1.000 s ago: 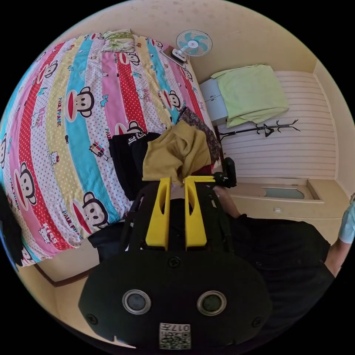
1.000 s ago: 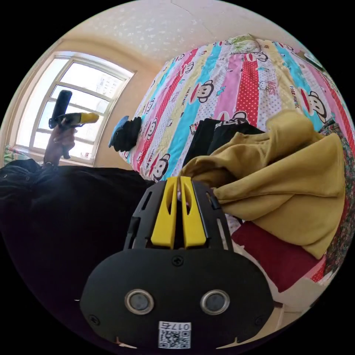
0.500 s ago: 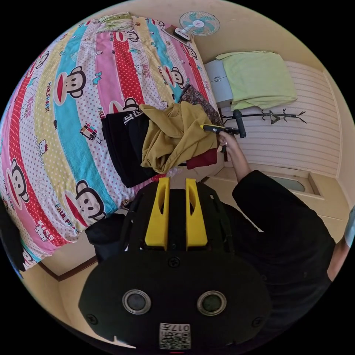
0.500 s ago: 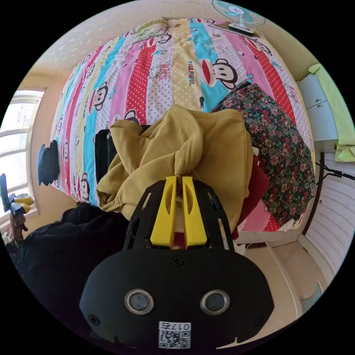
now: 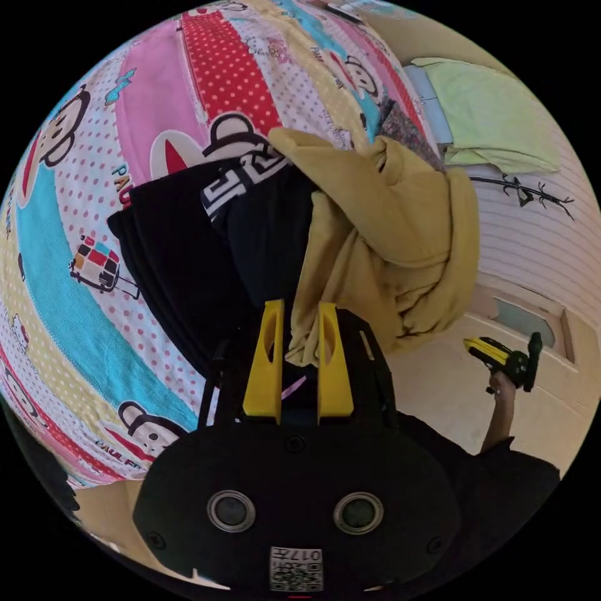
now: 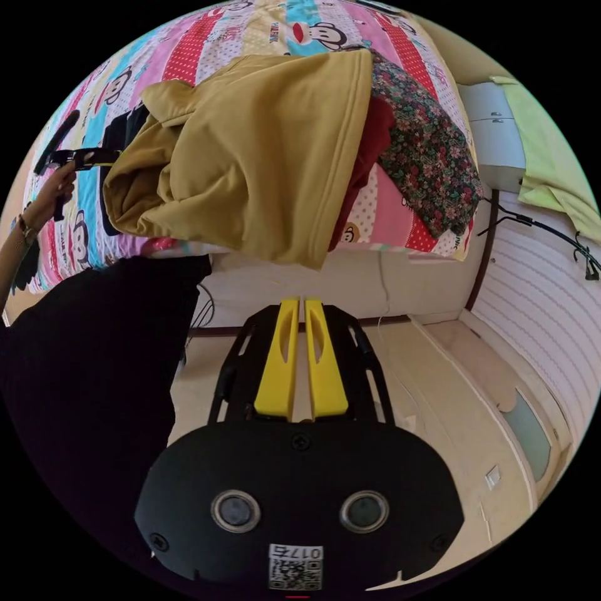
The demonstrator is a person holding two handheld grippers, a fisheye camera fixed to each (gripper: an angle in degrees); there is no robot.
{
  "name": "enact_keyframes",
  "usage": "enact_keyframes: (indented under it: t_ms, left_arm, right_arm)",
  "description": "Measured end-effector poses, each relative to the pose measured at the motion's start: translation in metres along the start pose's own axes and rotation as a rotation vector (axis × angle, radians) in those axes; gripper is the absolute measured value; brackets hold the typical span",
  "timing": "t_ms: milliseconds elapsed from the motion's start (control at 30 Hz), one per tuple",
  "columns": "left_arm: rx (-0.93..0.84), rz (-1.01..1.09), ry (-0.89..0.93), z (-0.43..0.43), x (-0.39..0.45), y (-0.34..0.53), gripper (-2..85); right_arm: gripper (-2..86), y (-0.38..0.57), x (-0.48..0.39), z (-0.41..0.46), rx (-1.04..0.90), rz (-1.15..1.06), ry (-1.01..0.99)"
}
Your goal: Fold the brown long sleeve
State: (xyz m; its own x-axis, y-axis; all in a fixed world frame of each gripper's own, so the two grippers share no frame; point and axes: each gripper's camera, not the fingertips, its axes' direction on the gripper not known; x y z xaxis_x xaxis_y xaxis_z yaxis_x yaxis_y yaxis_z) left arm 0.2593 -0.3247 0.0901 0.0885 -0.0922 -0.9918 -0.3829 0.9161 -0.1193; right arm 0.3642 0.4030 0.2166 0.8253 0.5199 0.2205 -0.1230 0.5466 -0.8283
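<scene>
The brown long sleeve point(image 5: 388, 219) lies bunched at the bed's edge, partly on a black garment point(image 5: 188, 250). My left gripper point(image 5: 300, 305) is open, and the sleeve's hanging lower edge lies between its jaws. In the right gripper view the brown long sleeve point(image 6: 250, 156) droops over the mattress side. My right gripper point(image 6: 299, 302) is shut on nothing, below the bed and apart from the cloth. A hand holds the left gripper point(image 6: 81, 156) at the garment's left end, and another hand holds the right gripper point(image 5: 501, 357) over the floor.
The bed point(image 5: 156, 125) has a striped cartoon sheet. A floral cloth point(image 6: 426, 144) and a red garment point(image 6: 360, 169) lie under and beside the sleeve. A green cloth point(image 6: 551, 169) covers a cabinet, with a coat rack point(image 5: 526, 191) nearby. The person's dark clothes point(image 6: 81, 375) are at the left.
The right gripper has let go of the brown long sleeve and dropped back below the bed edge. The left gripper has come in close, and the sleeve's hanging edge now lies between its jaws.
</scene>
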Motion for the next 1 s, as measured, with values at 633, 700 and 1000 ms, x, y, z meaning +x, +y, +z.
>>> enact_keyframes:
  t_ms: [633, 700, 1000]
  left_arm:
    - [0.39, 1.026, 1.337, -0.25, 0.013, 0.276, -0.6]
    - [0.472, 1.219, 1.475, -0.29, 0.016, 0.318, -0.4]
    - [0.623, 1.672, 1.167, -0.434, -0.026, 0.505, 0.2]
  right_arm:
    - [0.4, 0.074, 0.004, -0.002, 0.654, 0.227, -0.241]
    - [0.4, 0.102, -0.012, -0.006, 0.812, 0.144, -0.308]
    - [0.9, 0.123, -0.072, 0.029, 1.089, -0.164, -0.595]
